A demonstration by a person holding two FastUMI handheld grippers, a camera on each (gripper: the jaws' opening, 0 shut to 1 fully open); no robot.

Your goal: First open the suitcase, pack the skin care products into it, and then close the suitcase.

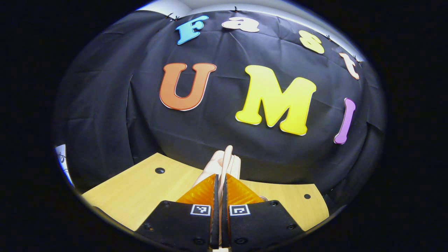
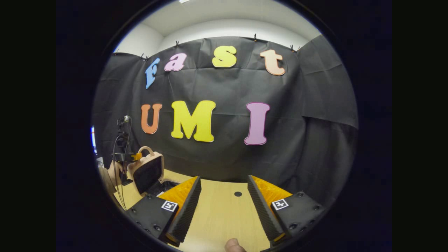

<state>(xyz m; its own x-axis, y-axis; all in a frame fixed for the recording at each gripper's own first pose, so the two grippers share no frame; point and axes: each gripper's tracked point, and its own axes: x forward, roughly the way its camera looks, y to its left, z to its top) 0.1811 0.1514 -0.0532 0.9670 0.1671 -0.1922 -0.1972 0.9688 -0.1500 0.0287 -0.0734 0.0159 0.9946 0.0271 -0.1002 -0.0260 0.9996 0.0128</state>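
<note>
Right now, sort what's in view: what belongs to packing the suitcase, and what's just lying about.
Job:
- suitcase, open
- lid, upright
- left tongs, shut on the lid's edge
- right tongs, open above the table

Lying about:
- table
- cloth wall

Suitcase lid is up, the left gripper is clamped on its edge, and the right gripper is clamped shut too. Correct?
Not quite: in the right gripper view the right gripper stands wide open over the table, holding nothing. The suitcase lid is up, and the left gripper is shut on its edge.
</note>
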